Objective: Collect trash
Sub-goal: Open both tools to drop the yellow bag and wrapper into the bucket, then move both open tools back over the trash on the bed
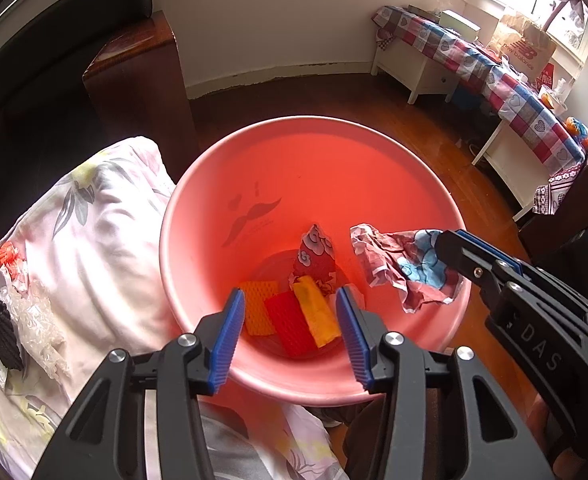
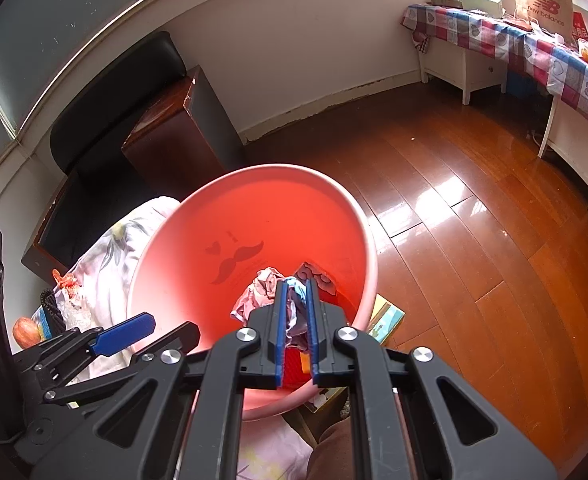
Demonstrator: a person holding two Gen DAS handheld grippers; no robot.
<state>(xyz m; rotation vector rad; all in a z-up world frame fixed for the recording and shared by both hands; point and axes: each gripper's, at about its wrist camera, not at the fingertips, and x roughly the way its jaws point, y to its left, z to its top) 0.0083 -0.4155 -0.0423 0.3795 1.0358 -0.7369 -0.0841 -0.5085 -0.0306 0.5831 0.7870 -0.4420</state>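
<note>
Dangling over the rim of the round pink plastic bucket point(image 1: 198, 208), a crumpled wad of red-and-blue printed paper point(image 1: 397, 268) sits pinched in the right gripper point(image 2: 297, 312), jaws clamped on it. Risk, as I judge it: the wad hangs near the right-hand rim, so a release here could let it catch the edge and tumble to the wooden floor point(image 2: 453, 200). It looks light, creased, springy. Left gripper point(image 1: 290, 328) hovers above the bucket mouth, jaws apart, nothing between them. Inside lie orange, red and yellow foam nets point(image 1: 290, 316) and another printed scrap point(image 1: 313, 260). Floral bedding point(image 1: 94, 240) lies beside the bucket.
</note>
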